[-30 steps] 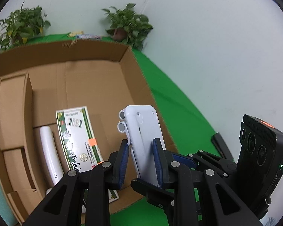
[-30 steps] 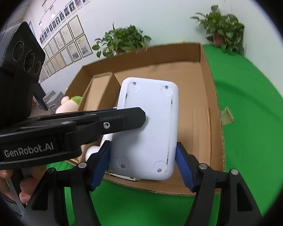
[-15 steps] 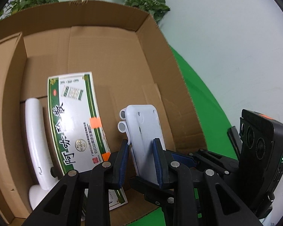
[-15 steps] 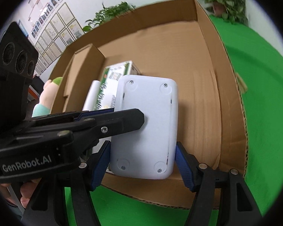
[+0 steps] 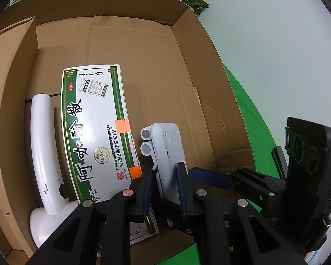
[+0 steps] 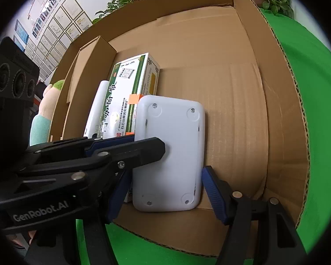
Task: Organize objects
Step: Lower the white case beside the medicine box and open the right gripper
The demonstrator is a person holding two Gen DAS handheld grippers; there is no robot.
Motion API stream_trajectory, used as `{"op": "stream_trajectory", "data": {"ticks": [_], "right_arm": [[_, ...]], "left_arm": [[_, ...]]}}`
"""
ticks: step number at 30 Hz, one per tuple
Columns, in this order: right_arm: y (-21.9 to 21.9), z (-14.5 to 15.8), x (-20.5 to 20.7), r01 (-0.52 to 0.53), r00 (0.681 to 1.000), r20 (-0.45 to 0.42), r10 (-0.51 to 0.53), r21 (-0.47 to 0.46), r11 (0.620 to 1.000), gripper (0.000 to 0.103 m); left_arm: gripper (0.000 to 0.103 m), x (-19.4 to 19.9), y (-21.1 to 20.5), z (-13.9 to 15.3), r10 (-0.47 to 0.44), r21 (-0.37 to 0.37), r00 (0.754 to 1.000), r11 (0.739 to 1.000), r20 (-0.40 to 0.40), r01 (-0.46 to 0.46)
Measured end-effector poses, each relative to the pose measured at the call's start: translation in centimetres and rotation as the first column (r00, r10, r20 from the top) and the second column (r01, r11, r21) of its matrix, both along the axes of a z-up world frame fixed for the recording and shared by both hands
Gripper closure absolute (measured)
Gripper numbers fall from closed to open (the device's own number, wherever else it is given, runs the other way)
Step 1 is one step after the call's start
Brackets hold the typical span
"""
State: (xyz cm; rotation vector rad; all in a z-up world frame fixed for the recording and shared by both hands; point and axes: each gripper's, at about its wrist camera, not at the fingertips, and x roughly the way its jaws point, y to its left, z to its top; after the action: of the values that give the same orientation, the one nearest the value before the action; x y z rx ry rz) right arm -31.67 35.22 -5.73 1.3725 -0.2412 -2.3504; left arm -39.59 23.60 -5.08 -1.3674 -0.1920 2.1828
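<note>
We've got the white device (image 6: pixel 170 154) held from two sides over the cardboard box (image 5: pixel 187 70), down inside its near end and right beside the green-and-white medicine carton (image 5: pixel 94 137) that lies flat on the box floor. Our left gripper (image 5: pixel 164 183) is clamped across the thin edge of the device, blue pads (image 5: pixel 184 190) pressing on both faces, and its jaws have just nipped in a touch tighter with the device between them. Our right gripper (image 6: pixel 165 190) has its jaws spread wide around the device's broad back, one blue pad at each long edge; the pads look to be touching the edges, so we'd call that a grip too. On the far side of the carton from the device, a white handheld gadget (image 5: pixel 45 154) lies along the box floor. Outside the box, past its left wall in the right wrist view, a plush toy (image 6: pixel 44 119) sits on the green cloth (image 6: pixel 315 110).
</note>
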Motion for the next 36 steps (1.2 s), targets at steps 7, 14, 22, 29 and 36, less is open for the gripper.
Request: {"op": "stream_trajectory", "data": {"ticks": [7,14,22,29,36], "right_arm": [[0.4,-0.1,0.7,0.007,1.0,-0.024,-0.007,-0.01,1.0,0.043],[-1.0,0.3,0.0,0.043,0.999,-0.019,-0.042,0.041,0.998,0.041],[-0.5,0.8,-0.1,0.076,0.997,-0.032,-0.075,0.034,0.996,0.041],[-2.3,2.9,3.6,0.139,0.963,-0.248,-0.11,0.104,0.985,0.018],[-6.4,3.5,9.7,0.28,0.811,-0.56,-0.172,0.112,0.953,0.0]], "left_arm": [[0.084,0.6,0.2,0.9,-0.036,-0.035,0.999,0.999,-0.041,0.034],[0.084,0.9,-1.5,2.7,-0.018,-0.02,0.995,1.0,-0.102,0.016],[0.084,3.8,-6.1,4.2,0.033,-0.015,0.982,0.999,-0.185,-0.036],[0.043,9.9,-12.6,6.7,0.161,-0.069,0.884,0.975,-0.439,-0.212],[0.013,15.4,-17.0,5.1,0.27,-0.133,0.723,0.884,-0.636,-0.448]]}}
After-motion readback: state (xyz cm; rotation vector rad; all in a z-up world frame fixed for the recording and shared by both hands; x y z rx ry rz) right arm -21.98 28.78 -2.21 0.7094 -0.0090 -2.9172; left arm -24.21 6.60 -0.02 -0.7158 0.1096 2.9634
